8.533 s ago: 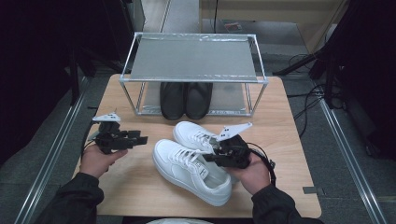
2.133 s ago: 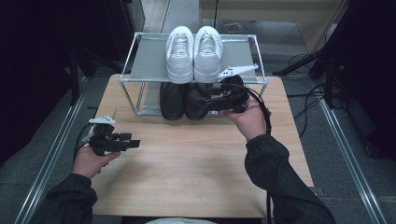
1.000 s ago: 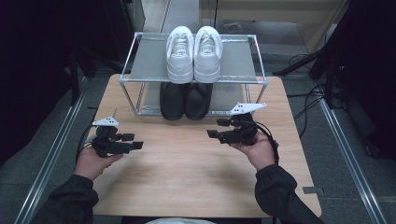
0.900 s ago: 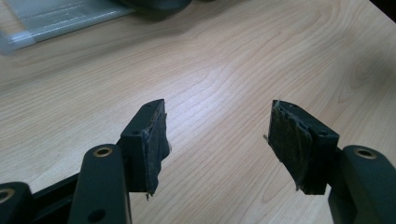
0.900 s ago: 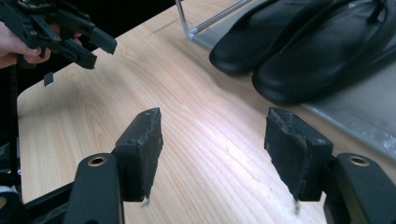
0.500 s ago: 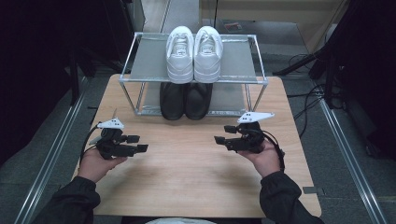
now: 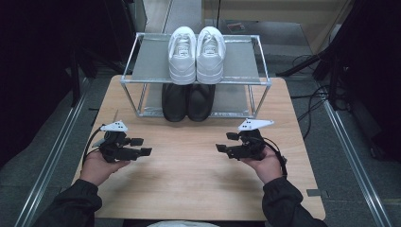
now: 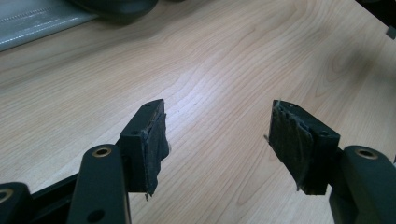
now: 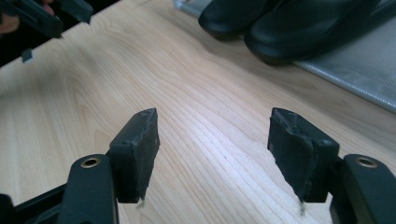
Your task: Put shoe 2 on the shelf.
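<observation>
**Shoes racked, both grippers idle — where trouble could still come from**

The white shoes (image 7: 196, 53) sit side by side on the top shelf of the rack (image 7: 142, 64), toes toward the person and close to that shelf's front edge. The black shoes (image 7: 187, 100) stand together on the lower shelf, their toes poking past its front onto the desk (image 7: 189, 175).

The left gripper (image 7: 138, 146) hovers near the desk's left edge and the right gripper (image 7: 226, 142) near its right edge, each pointing inward toward the other. Both have their jaws spread wide with nothing between them, as each gripper view confirms: only bare wood lies between the pads (image 8: 155, 140).

Judged from this layout, the work looks done, so the risks are mostly those of a careless follow-up:

- The white pair rests near the shelf's front edge; a bump to the rack's frame could tip a shoe off onto the desk.
- A gripper swung forward low would meet the black toes first (they overhang the shelf) and shove the pair askew.
- The trailing cable at the right wrist could snag the rack's front right leg if that hand reaches past it.
</observation>
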Motion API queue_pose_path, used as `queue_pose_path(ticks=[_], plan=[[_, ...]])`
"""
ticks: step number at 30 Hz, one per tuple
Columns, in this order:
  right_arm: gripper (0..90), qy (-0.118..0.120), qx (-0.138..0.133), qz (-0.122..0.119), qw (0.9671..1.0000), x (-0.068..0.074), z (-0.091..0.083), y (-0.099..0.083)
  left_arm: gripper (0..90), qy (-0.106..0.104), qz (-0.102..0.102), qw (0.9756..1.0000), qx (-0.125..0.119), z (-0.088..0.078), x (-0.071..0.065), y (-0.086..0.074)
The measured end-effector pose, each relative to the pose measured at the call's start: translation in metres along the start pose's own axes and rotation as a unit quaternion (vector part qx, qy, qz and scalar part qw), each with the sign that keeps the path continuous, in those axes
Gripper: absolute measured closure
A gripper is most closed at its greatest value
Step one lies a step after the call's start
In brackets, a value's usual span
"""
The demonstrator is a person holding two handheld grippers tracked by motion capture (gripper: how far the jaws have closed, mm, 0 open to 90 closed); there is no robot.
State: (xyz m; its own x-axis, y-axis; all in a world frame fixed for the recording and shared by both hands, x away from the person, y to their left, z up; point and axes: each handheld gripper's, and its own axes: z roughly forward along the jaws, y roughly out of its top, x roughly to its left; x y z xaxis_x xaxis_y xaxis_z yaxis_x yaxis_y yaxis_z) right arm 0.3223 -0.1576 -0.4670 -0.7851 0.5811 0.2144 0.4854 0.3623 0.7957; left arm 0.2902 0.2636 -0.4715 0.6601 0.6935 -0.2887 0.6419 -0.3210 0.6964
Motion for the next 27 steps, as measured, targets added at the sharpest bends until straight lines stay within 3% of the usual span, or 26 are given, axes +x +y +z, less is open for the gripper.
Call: queue_pose_path(ticks=[6,9,24,27], plan=[[32.2,0.000,-0.009,0.012,0.9999,-0.002,-0.003,0.001,36.2,-0.008,0.001,0.9999,0.012,0.006,-0.002,0.001],[26.5,0.022,-0.002,0.014,0.9997,-0.005,-0.003,0.001,35.6,-0.008,0.000,0.9998,0.015,0.008,-0.002,0.001],[26.5,0.015,0.000,0.001,0.9999,-0.004,-0.002,0.001,27.1,-0.016,-0.018,0.9995,0.020,0.015,-0.004,0.000],[26.5,0.010,0.001,-0.004,0.9999,-0.004,-0.002,0.001,25.2,-0.007,-0.007,0.9998,0.014,0.017,-0.005,-0.001]])
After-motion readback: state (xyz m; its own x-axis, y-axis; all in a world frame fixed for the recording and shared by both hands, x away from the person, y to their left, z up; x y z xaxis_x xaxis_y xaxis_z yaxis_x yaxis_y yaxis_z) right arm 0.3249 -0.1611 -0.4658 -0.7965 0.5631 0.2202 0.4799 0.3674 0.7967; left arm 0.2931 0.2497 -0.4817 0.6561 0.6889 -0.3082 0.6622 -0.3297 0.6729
